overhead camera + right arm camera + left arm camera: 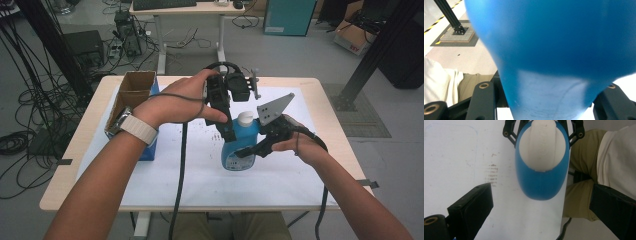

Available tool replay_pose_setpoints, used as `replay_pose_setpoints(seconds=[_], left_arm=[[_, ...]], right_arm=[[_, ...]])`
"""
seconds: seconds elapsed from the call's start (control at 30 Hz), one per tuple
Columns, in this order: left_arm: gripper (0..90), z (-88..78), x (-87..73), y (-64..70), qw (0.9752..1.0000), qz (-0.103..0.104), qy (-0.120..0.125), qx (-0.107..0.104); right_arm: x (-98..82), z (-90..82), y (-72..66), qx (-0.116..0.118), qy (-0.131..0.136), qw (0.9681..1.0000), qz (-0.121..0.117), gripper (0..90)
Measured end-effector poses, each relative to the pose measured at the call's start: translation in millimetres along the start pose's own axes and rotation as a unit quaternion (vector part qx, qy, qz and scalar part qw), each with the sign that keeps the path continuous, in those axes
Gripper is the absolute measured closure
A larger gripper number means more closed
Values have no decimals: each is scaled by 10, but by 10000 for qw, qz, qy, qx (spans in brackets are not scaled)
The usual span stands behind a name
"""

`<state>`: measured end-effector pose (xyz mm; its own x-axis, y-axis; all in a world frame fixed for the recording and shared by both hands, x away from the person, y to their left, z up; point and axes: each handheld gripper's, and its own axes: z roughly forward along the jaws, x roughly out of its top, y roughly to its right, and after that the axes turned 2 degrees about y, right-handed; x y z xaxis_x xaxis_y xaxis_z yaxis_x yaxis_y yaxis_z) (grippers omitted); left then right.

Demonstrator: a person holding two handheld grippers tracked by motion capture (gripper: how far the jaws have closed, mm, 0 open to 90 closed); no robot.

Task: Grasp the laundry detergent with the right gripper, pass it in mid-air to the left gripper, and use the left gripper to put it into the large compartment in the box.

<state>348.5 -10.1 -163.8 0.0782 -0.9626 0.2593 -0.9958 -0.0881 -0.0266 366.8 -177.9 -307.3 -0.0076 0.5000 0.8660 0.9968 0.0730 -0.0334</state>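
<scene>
Blue bottle [240, 142] (one) clamped by right tool [250, 149].

high view looks down on table [60, 190]; both claw views close, sharing blue bottle [541, 182].

A blue bottle [240, 145] with a white cap [245, 118] stands upright on the white sheet [200, 165] covering the table [65, 175]. The right gripper [255, 147] clamps its lower body from the right. The left gripper [227, 127] points down just beside the bottle's neck. An open cardboard box [131, 95] stands at the left.
</scene>
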Motion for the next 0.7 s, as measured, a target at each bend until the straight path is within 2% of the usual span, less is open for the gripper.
replay_pose_setpoints(seconds=[0.2,0.37,0.7], left_arm=[[55,6,0,1,10000,-15,6,-4],[55,5,8,-7,10000,58,-18,-15],[55,14,-3,-2,10000,-6,4,31]], right_arm=[[-4,-7,0,-11,-1,10000,-2,437],[-5,-3,0,-5,-1,10000,0,437],[-11,-2,3,-10,8,10000,32,437]])
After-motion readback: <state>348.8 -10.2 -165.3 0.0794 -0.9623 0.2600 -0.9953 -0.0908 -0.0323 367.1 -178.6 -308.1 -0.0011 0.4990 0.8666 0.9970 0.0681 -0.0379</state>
